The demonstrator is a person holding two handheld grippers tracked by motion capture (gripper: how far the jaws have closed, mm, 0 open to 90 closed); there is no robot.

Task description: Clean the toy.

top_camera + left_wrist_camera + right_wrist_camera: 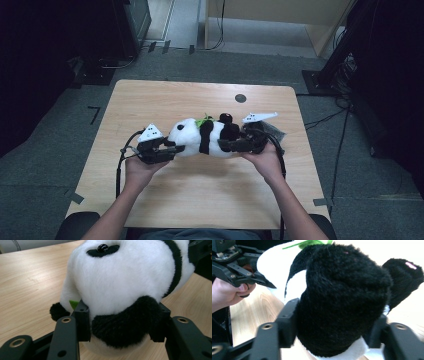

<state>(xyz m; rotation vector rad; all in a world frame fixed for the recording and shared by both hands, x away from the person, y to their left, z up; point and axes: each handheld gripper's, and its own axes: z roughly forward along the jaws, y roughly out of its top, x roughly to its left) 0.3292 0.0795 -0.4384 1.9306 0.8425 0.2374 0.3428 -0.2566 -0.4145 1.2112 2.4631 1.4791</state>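
both hand-held grippers, left and right, clamp the panda over the table; next, likely a level carry.

no legible text or labels

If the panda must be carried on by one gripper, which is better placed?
Probably the right gripper: its jaws clamp a thick black leg of the panda, while the left gripper pinches only a small ear.
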